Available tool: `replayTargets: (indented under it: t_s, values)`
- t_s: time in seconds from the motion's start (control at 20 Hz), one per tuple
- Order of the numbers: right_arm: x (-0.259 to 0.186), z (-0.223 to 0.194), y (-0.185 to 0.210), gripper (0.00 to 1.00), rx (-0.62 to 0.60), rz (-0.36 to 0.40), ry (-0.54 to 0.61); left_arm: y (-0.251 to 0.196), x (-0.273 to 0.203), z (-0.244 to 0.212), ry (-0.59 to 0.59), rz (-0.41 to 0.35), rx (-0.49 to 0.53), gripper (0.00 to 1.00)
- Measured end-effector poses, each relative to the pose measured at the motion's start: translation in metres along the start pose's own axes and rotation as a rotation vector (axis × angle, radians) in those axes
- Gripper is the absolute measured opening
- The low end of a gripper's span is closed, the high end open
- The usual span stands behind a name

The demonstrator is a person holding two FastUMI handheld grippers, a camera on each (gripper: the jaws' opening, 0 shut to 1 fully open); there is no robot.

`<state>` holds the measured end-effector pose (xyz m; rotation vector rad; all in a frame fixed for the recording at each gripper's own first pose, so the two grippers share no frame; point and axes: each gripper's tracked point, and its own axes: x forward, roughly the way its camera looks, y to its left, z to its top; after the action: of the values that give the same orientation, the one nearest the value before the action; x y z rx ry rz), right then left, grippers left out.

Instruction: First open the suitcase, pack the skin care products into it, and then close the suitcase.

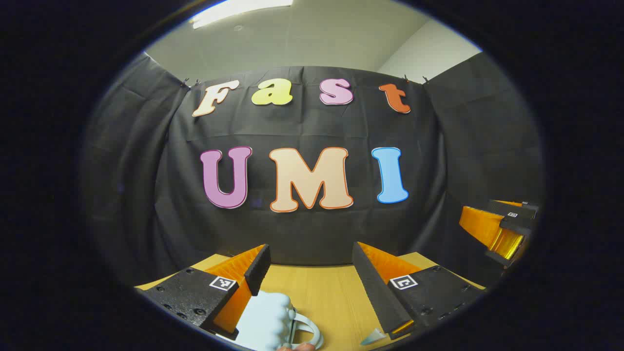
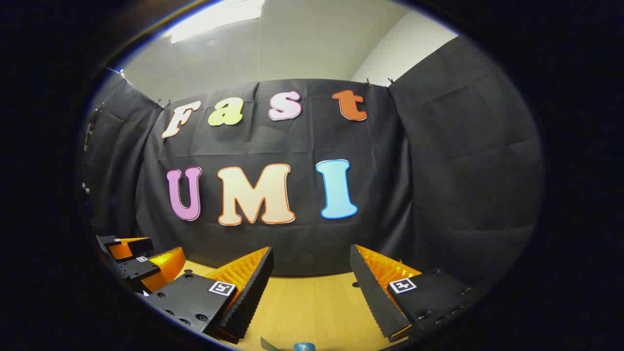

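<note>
We see bare worktop (image 1: 321, 292) running from between our left hand-held gripper (image 1: 312, 273) fingers to the black cloth wall (image 1: 302, 234), which closes off the far side. A pale blue bottle (image 1: 265, 317) sits just beside the left finger, narrowing that gap. The right hand-held gripper (image 1: 502, 229) hangs off to the right, well apart. In the right gripper view, open worktop lies between its spread fingers.

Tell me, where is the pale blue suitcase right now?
In the left gripper view the suitcase sits at the bottom, left of middle, on the wooden table, right beside the left finger of the left gripper.
</note>
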<state>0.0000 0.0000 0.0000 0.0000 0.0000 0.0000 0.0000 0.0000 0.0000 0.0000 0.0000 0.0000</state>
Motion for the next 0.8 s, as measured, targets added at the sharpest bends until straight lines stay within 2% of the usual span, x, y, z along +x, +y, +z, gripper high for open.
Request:
replayTargets:
  t_s: [0.4,0.8]
  values:
    - [0.000,0.000,0.018,0.98,-0.036,0.011,-0.006,0.004,0.010,-0.015,0.039,-0.032,-0.025,0.98]
    - [-0.002,-0.023,0.005,0.98,-0.052,-0.007,0.072,-0.013,0.012,-0.117,0.346,-0.082,-0.063,0.99]
